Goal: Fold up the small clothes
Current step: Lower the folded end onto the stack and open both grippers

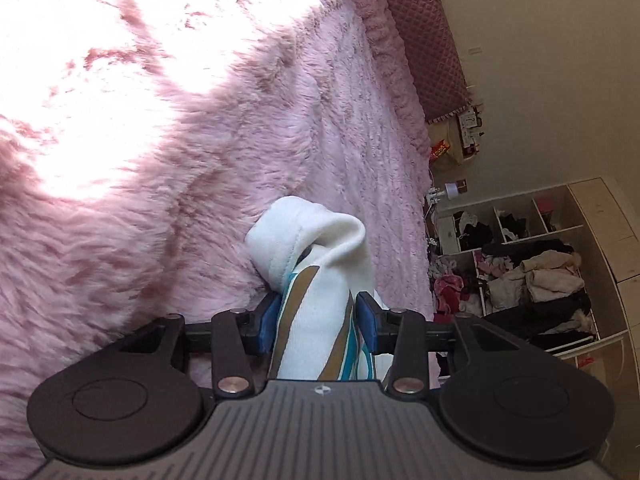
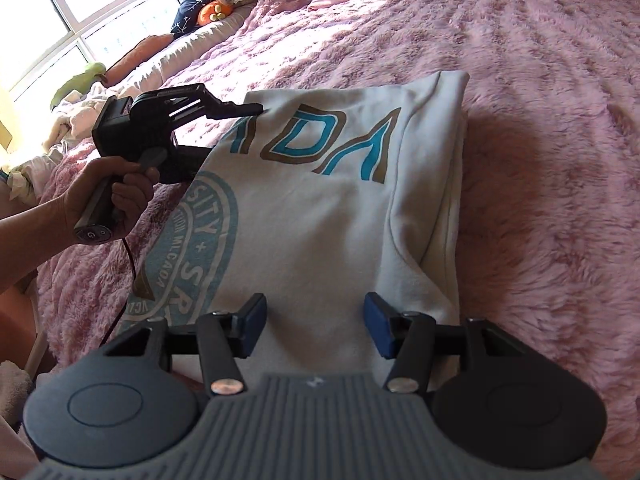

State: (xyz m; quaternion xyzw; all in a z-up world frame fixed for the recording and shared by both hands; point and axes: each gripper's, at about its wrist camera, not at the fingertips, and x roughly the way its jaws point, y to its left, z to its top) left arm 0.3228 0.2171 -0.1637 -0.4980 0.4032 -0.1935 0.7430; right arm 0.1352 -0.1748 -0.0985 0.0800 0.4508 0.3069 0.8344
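White printed cotton T-shirt (image 2: 332, 216) was laid flat on fluffy pink blanket (image 2: 540, 120).
Its far corner was pinched by the left gripper (image 1: 316, 320); right gripper (image 2: 316, 328) was held spread above its near hem.

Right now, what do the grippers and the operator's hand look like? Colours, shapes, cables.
Both grippers, left and right, are black with ribbed grey bodies, round black side discs, silver pivot screws and blue finger pads. From the right wrist view, the left unit has a pistol grip, a dark red cable, and a bare hand, no sleeve visible.
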